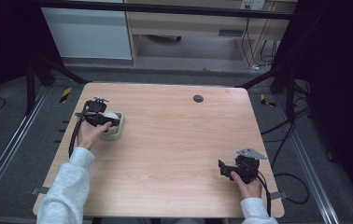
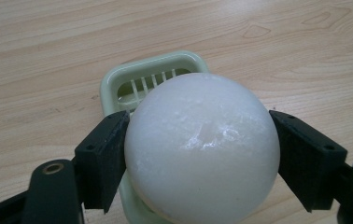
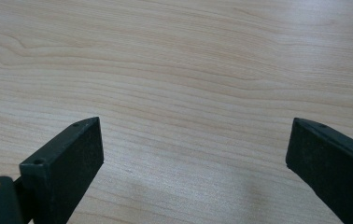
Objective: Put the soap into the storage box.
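While the white ball (image 2: 201,148) sits squeezed between the two black jaws of the left gripper (image 2: 201,158), it hangs right over a pale green tray (image 2: 118,81) with little slots in its floor. The ball looks round and a bit rough, like an egg or a foam ball; I cannot tell which. It hides most of the tray, so I cannot tell if it is touching the tray or just above it. In the high view the left gripper (image 1: 103,119) and the tray (image 1: 117,134) are near the left edge of the wooden table (image 1: 179,140). The step in hand looks like putting the ball into the tray. Next, I think the hand needs to hold the ball over the middle of the slots, go down slowly, and then let go gently so the ball does not roll away. The right gripper (image 1: 227,169) rests far off, near the right front corner, with its jaws spread wide and nothing between them.
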